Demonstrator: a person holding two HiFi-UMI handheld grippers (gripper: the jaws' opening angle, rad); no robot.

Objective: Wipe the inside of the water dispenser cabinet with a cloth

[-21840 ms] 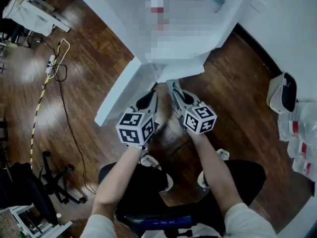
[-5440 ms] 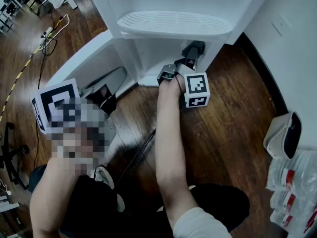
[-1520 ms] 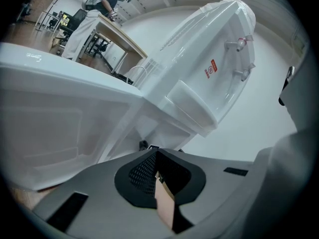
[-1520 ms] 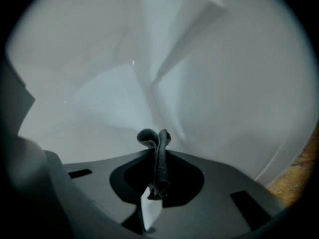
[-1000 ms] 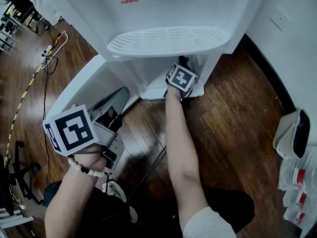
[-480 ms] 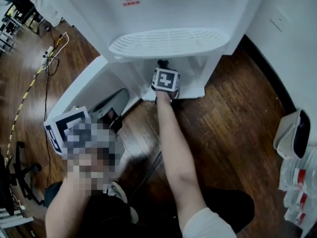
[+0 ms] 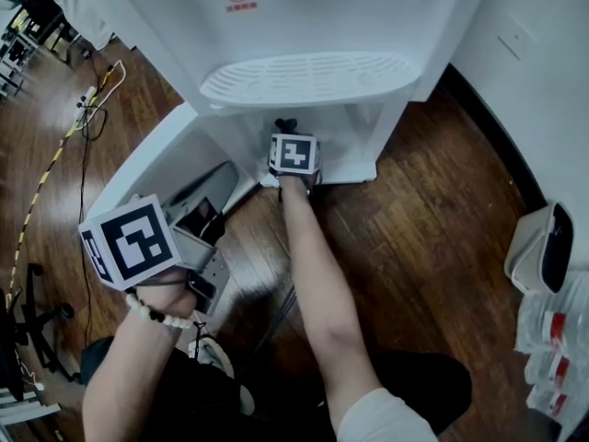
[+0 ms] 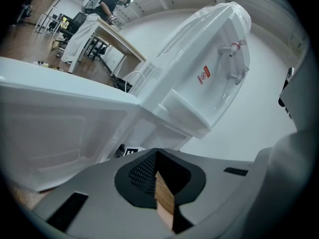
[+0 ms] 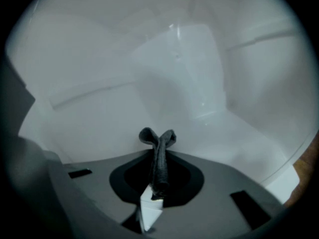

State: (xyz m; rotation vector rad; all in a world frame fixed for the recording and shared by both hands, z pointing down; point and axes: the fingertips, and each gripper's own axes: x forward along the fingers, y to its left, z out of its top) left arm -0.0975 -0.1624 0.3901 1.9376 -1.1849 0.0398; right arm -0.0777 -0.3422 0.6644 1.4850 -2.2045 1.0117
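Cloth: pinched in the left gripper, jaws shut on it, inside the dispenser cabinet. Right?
Wrong gripper. The cloth is pinched in the right gripper, jaws shut on it, inside the dispenser cabinet; the right gripper view shows it. The left gripper is shut on nothing, outside the cabinet.

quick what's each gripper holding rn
Left gripper: shut, empty.
Right gripper: shut on the dark cloth, inside the cabinet.
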